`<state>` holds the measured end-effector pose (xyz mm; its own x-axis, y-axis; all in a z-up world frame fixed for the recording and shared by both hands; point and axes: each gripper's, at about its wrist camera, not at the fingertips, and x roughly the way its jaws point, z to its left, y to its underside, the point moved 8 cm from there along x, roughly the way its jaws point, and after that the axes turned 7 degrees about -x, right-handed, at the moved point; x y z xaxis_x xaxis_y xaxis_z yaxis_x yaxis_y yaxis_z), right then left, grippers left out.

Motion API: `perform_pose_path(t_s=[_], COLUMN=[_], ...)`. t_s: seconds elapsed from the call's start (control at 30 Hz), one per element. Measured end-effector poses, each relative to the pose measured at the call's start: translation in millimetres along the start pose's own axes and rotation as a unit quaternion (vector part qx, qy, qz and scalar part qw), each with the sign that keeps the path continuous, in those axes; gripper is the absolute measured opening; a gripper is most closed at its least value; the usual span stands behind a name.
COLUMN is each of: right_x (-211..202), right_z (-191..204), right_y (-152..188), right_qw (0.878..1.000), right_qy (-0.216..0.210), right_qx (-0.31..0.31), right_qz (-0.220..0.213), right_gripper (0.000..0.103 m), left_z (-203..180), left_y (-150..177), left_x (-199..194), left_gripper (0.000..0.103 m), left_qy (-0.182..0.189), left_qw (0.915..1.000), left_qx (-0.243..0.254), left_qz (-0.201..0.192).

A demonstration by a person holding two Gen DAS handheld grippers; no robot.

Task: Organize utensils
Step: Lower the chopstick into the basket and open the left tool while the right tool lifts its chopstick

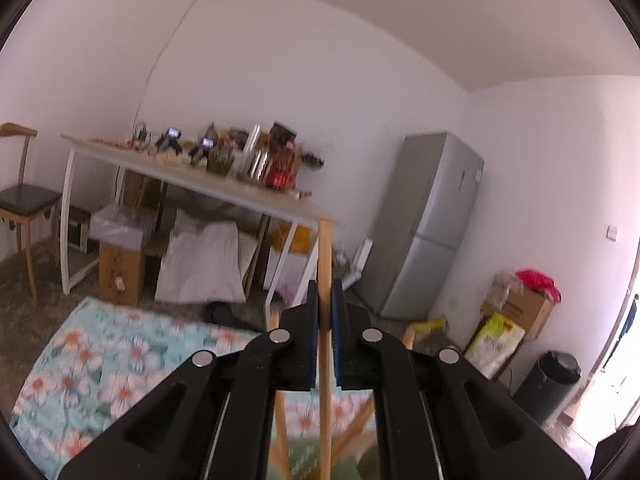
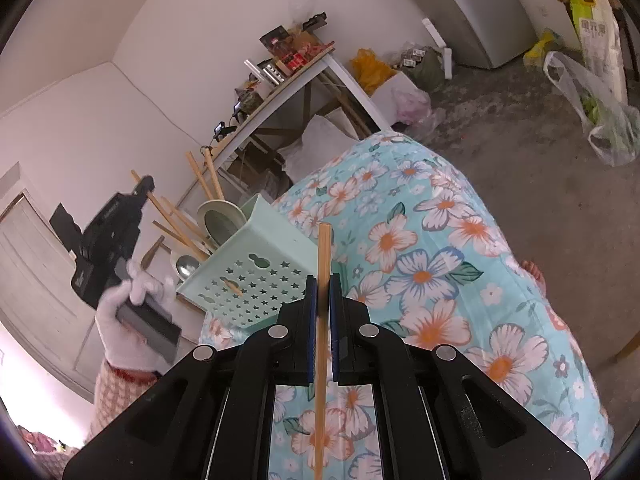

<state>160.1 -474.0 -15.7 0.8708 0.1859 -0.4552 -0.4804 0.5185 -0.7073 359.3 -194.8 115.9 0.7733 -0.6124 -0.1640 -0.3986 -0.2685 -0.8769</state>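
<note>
- Right hand-held gripper [image 2: 322,280]: jaws closed on a chopstick [image 2: 323,252], pinched partway along its length; the tip juts ahead and the tail runs back under the camera.
- Left hand-held gripper [image 1: 325,288]: likewise clamped on a second chopstick [image 1: 325,360], held upright between the pads.
- Handling, as judged: thin wooden sticks, light and stiff but smooth; a mid-length grip limits swivelling, an end grip would let them pivot.
- Cloth [image 2: 440,248]: floral cover over the desk.
- Basket [image 2: 256,256]: mint, perforated, standing at the cloth's edge, ahead of the right chopstick's tip.
- Beyond: further sticks [image 2: 176,220], a bowl [image 2: 220,216] and a spoon [image 2: 188,266] rise from the basket; the gloved hand [image 2: 128,320] works there.
</note>
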Motion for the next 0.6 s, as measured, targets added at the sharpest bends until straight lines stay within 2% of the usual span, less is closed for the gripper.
perform_pose_path(t_s=[0.13, 0.2, 0.23, 0.33, 0.43, 0.6], right_x=[-6, -9, -11, -14, -17, -20], right_z=[9, 16, 19, 30, 39, 46], right_y=[-1, -3, -3, -4, -4, -3], right_qw=[1.000, 1.000, 1.000, 0.999, 0.999, 0.999], right_qy=[0.003, 0.003, 0.003, 0.003, 0.000, -0.002], right_qx=[-0.010, -0.019, -0.023, -0.033, -0.039, -0.045], right_qz=[-0.005, -0.009, -0.011, -0.015, -0.017, -0.021], right_gripper=[0.004, 0.004, 0.004, 0.004, 0.004, 0.004], left_z=[11, 17, 18, 16, 13, 17], left_y=[30, 44, 49, 48, 38, 32], left_x=[-3, -6, -9, -22, -27, -30], left_gripper=[0.009, 0.017, 0.018, 0.018, 0.015, 0.015], left_qy=[-0.009, -0.013, -0.012, -0.011, -0.001, 0.009], left_qw=[0.9973, 0.9947, 0.9943, 0.9967, 0.9979, 0.9968], left_qx=[-0.015, -0.025, -0.022, 0.000, 0.000, -0.019], left_qz=[0.071, 0.099, 0.104, 0.080, 0.065, 0.077])
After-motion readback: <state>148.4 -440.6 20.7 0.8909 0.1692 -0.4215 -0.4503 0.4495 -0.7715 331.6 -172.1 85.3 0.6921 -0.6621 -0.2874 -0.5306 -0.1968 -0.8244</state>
